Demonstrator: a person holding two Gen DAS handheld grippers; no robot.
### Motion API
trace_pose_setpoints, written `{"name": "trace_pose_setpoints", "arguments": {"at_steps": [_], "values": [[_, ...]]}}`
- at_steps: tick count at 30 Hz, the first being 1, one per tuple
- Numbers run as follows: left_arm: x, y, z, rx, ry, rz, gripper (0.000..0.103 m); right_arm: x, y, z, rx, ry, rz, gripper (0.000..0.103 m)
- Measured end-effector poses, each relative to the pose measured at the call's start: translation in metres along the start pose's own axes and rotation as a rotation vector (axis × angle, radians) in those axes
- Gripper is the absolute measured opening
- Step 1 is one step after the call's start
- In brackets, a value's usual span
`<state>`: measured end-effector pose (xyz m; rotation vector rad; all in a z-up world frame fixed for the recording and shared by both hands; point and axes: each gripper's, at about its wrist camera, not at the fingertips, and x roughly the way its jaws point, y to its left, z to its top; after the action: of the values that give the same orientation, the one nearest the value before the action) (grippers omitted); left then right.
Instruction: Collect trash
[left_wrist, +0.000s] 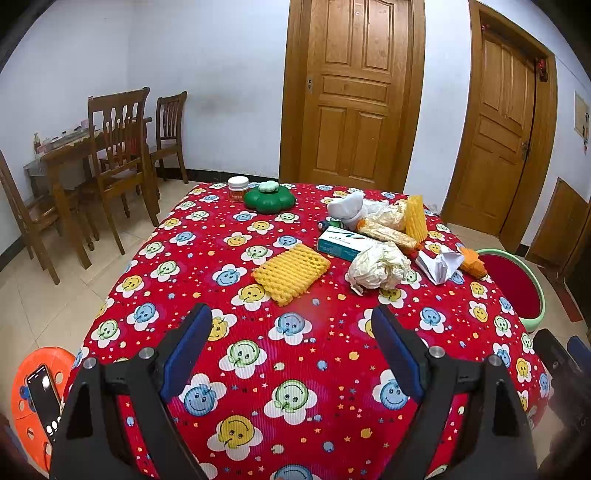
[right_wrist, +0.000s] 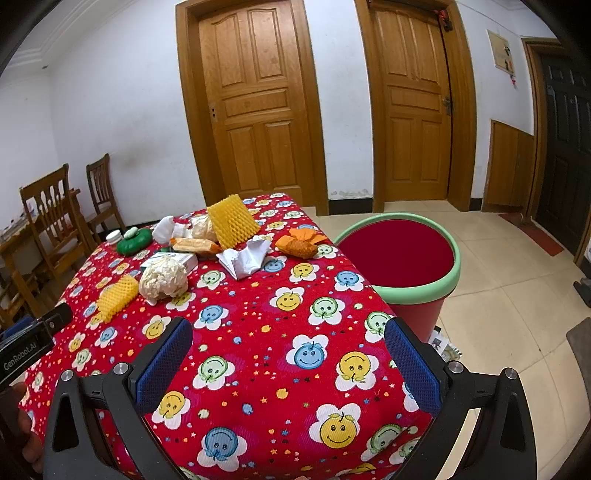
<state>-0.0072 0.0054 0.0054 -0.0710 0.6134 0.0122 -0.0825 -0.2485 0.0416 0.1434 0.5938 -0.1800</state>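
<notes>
Trash lies on a table with a red smiley-flower cloth (left_wrist: 295, 350) (right_wrist: 258, 332). There is a yellow foam net (left_wrist: 291, 272) (right_wrist: 116, 295), a crumpled cream paper ball (left_wrist: 378, 267) (right_wrist: 162, 277), a crumpled white paper (left_wrist: 439, 264) (right_wrist: 245, 258), an orange foam net (left_wrist: 472, 262) (right_wrist: 299, 243), a teal-and-white box (left_wrist: 341, 243), snack wrappers (left_wrist: 388, 232) and an upright yellow net (right_wrist: 231, 219). A red bin with a green rim (right_wrist: 399, 254) (left_wrist: 513, 284) stands on the floor at the table's right. My left gripper (left_wrist: 291, 328) and right gripper (right_wrist: 288, 339) are open and empty above the near cloth.
A green flower-shaped container (left_wrist: 269, 199) and a white jar (left_wrist: 237, 187) stand at the table's far edge. Wooden chairs (left_wrist: 118, 158) and a second table stand at the left. An orange stool with a phone (left_wrist: 40, 395) is at the near left. Two wooden doors (right_wrist: 258, 103) are behind.
</notes>
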Motion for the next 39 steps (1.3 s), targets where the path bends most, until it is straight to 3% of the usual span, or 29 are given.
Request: {"name": "trace_pose_setpoints", "arguments": {"at_steps": [23, 39], "values": [[0.003, 0.001, 0.002, -0.006, 0.005, -0.001, 0.088, 0.001, 0.000, 0.000, 0.000, 0.002, 0.002, 0.103], [0.025, 0.017, 0.015, -0.003, 0.041, 0.016, 0.088, 0.015, 0.002, 0.002, -0.009, 0.043, 0.014, 0.103]]}}
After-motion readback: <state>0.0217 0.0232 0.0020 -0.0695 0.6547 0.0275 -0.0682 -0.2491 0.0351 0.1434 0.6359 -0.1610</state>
